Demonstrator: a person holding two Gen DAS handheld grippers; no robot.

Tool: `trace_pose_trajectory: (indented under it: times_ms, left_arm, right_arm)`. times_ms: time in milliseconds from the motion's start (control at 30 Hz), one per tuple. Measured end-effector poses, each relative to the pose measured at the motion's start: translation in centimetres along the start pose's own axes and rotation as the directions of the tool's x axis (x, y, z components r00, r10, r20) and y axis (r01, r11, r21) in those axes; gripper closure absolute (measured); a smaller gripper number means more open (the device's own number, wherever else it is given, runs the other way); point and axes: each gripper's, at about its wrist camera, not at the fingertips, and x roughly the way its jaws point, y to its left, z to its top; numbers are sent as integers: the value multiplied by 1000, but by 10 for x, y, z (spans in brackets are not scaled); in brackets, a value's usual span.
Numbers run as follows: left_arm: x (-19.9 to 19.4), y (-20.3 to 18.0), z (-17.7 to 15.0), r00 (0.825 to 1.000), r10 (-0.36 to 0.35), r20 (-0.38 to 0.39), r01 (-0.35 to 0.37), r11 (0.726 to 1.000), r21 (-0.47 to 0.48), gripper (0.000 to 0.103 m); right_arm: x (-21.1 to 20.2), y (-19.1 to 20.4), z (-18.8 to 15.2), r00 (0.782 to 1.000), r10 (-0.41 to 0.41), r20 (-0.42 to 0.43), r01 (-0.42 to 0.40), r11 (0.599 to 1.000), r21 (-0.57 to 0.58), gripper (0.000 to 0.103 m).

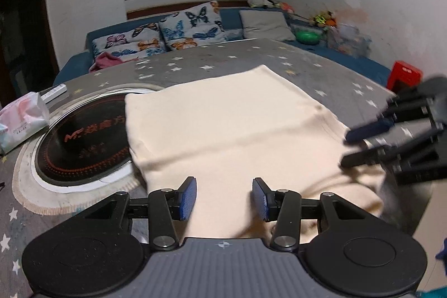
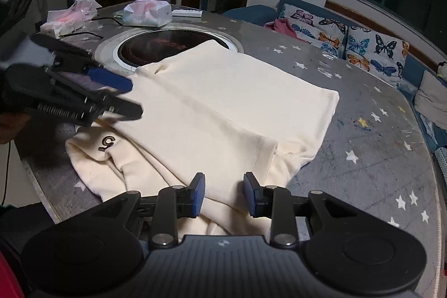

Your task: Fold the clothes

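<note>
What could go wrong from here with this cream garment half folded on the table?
1. The cream garment lies partly over the round black hotplate; if that is warm, the fabric could scorch.
2. The near edge by the right gripper is bunched, so the next fold may trap wrinkles.
3. Both grippers, the left gripper included, have open jaws gripping nothing, so a drag could undo the fold.

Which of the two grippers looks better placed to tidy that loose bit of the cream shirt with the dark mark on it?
Probably the left gripper: it hovers right beside the dark-marked flap of the folded cream shirt. The right gripper sits at another edge.
</note>
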Motion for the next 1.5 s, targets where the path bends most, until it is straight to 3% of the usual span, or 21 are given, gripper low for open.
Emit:
trace_pose_trajectory:
  times_ms: [167, 367, 567, 700, 867, 1033, 1400, 1500]
  left_arm:
    - [-6, -12, -2, 1000, -19, 24, 19, 1000, 25, 55]
    - [-4, -22, -10, 999, -39, 8, 38, 998, 56, 55]
    - [-6, -23, -10, 999, -38, 8, 38, 998, 55, 55]
    - [-18, -17, -12, 999, -36, 12, 35, 998, 53, 50]
    - [-44, -10, -22, 999, -47, 17, 45, 994, 97, 47]
    - [-57, -17, -40, 998, -65, 3, 63, 977, 204, 47]
    - [-46, -29, -53, 998, -41, 41, 25, 944, 330, 47]
    - [-41, -31, -53, 997, -52, 51, 31, 939, 343, 58]
  right_arm:
    - [-3, 7, 6, 999, 14, 42, -14, 1000, -12, 73]
    - [6, 17, 2, 999, 36, 6, -36, 999, -41, 73]
    - [2, 16, 10, 997, 44, 57, -44, 999, -9, 73]
    - [15, 23, 8, 998, 45, 32, -44, 998, -42, 73]
    - [2, 18, 10, 998, 59, 36, -57, 997, -47, 73]
    - [-11, 12, 6, 998, 59, 19, -58, 997, -58, 73]
    - [-27, 15, -15, 999, 47, -28, -50, 990, -132, 64]
    - [-29, 16, -18, 999, 41, -32, -46, 987, -154, 62]
